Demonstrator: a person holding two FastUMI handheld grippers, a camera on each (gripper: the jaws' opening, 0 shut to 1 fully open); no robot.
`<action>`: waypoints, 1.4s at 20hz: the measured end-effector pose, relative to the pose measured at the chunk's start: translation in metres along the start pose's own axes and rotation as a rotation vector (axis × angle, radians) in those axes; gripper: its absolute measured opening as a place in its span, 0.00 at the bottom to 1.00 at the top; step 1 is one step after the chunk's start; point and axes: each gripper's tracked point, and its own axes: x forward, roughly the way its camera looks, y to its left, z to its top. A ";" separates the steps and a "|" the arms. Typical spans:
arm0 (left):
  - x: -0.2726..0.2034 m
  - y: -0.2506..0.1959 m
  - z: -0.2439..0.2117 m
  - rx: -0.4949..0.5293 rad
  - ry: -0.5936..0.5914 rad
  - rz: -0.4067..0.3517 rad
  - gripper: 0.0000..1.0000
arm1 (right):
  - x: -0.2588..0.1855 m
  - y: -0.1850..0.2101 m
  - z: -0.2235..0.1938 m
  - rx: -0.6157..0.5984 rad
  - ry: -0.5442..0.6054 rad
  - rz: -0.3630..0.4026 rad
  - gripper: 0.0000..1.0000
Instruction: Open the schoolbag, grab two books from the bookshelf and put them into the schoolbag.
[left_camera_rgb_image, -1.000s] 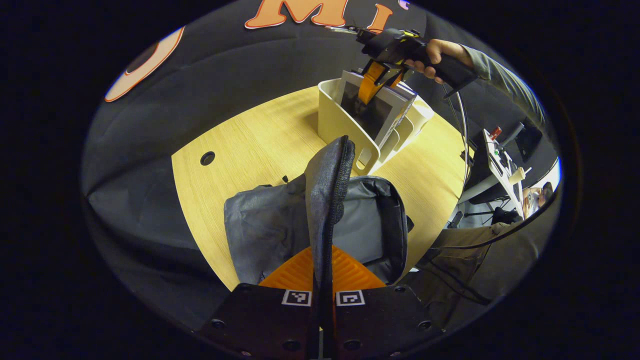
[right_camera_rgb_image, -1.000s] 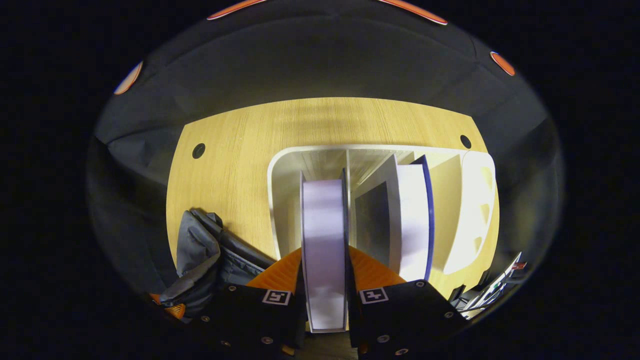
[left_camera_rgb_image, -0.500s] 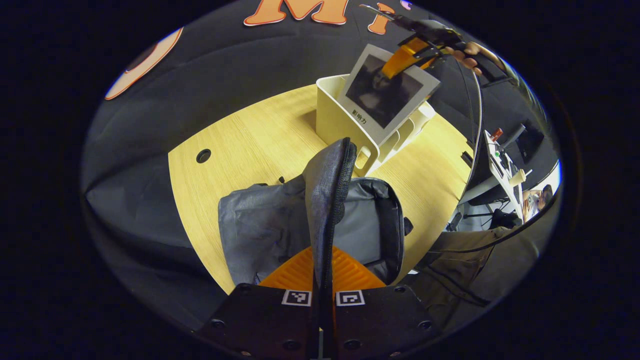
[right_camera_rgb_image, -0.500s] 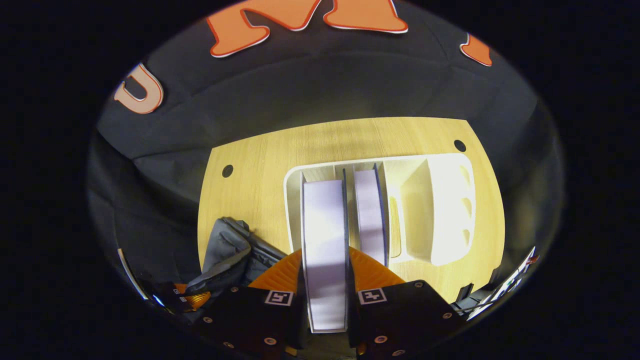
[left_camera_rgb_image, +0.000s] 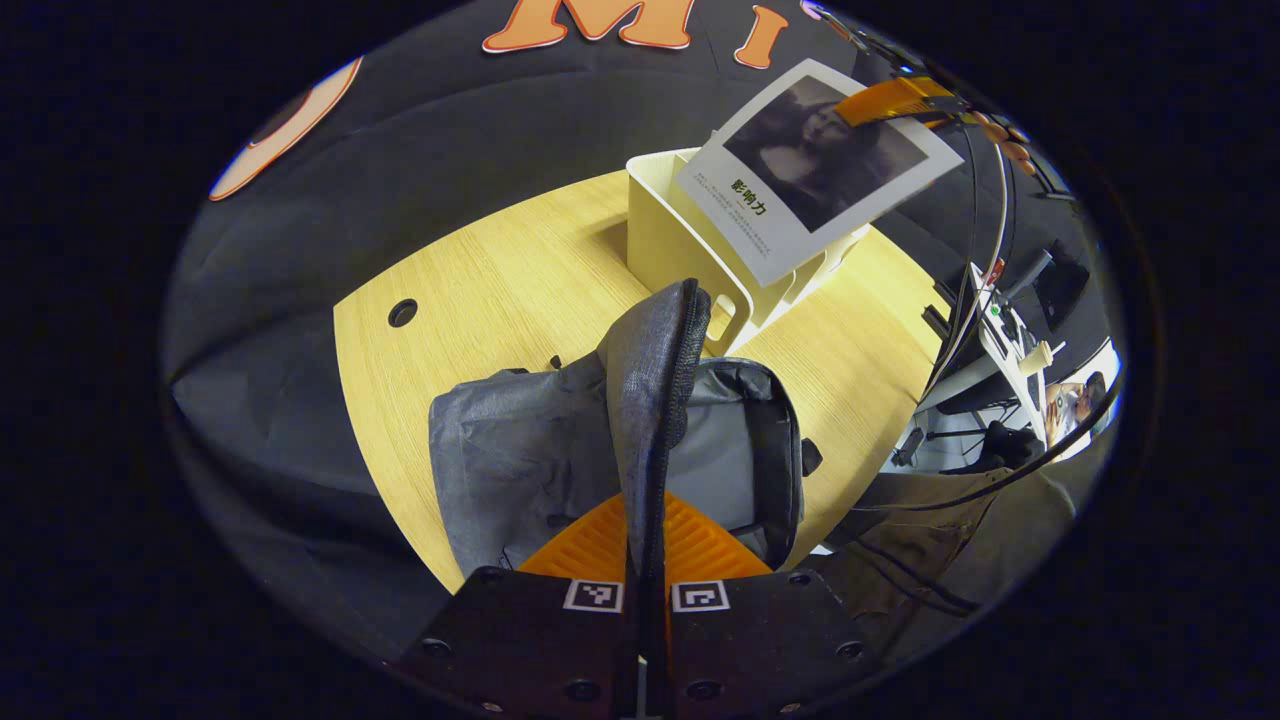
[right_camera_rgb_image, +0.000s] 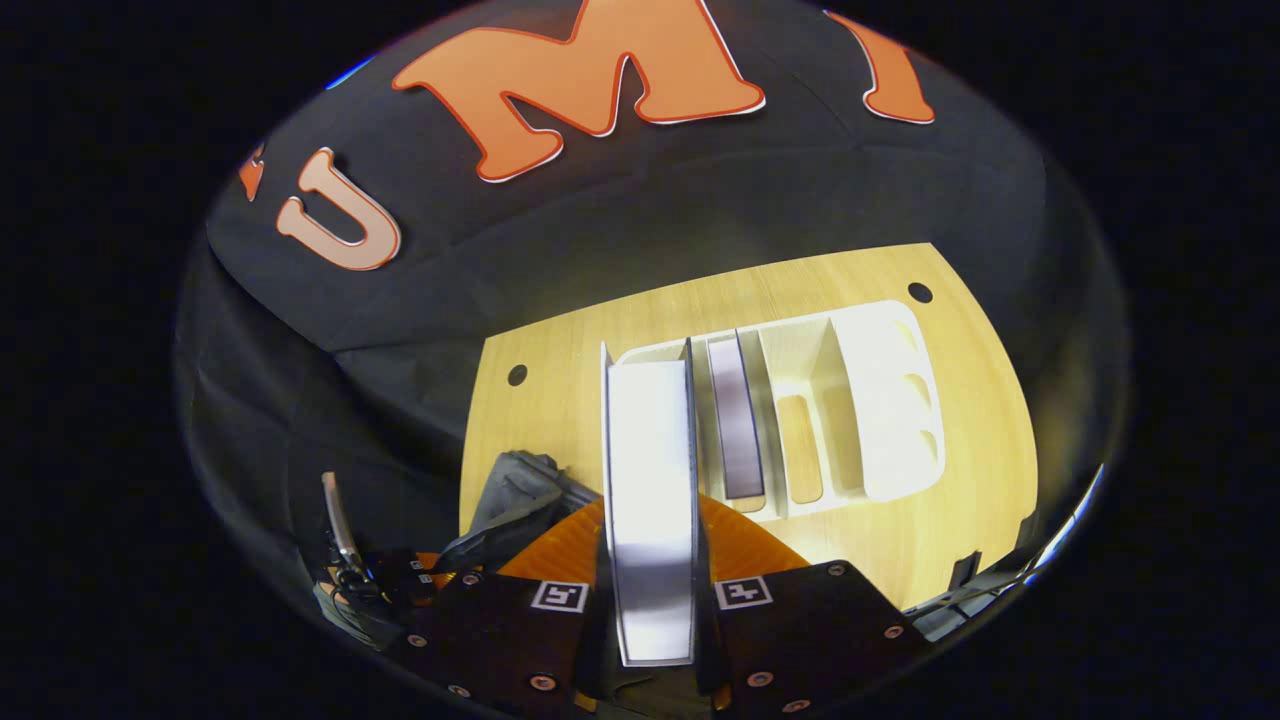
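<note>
- Lifting the first book (left_camera_rgb_image: 822, 170) out of the white bookshelf (left_camera_rgb_image: 670, 235) is the step in hand: the right hand-held gripper (right_camera_rgb_image: 650, 560) pinches the book's upper edge with both fingers pressed on its covers, and in the left gripper view the book hangs tilted above the bookshelf, its lower corner over the compartments.
- Holding the bag open is the left's job: the left hand-held gripper (left_camera_rgb_image: 648, 560) is pressed together on the zippered flap (left_camera_rgb_image: 655, 400) of the grey schoolbag (left_camera_rgb_image: 530, 460), which lies on the wooden tabletop (left_camera_rgb_image: 480, 290) just in front of the bookshelf, its mouth gaping to the right of the raised flap.
- A second book (right_camera_rgb_image: 735, 420) stands in the next compartment of the bookshelf, seen from above in the right gripper view.
- The next move, as I judge it, calls for carrying the book across to the schoolbag's mouth, turning it so an edge leads, and easing it in while the flap is held up; then a return for the second book.
- Against a second ago: the book then sat deep in its slot with the right hand-held gripper just closed on it; half a second ago it was partly out; now it is almost clear and more tilted. The schoolbag and flap have barely shifted.
</note>
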 end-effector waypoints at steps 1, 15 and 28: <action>0.000 0.000 0.002 0.003 -0.003 -0.001 0.04 | -0.006 0.003 -0.006 0.014 -0.012 0.012 0.31; -0.012 0.009 0.028 0.022 -0.061 -0.006 0.04 | -0.012 0.021 -0.091 0.237 -0.077 0.158 0.30; -0.018 0.008 0.031 -0.067 -0.121 -0.012 0.04 | 0.040 0.052 -0.161 0.407 -0.053 0.314 0.30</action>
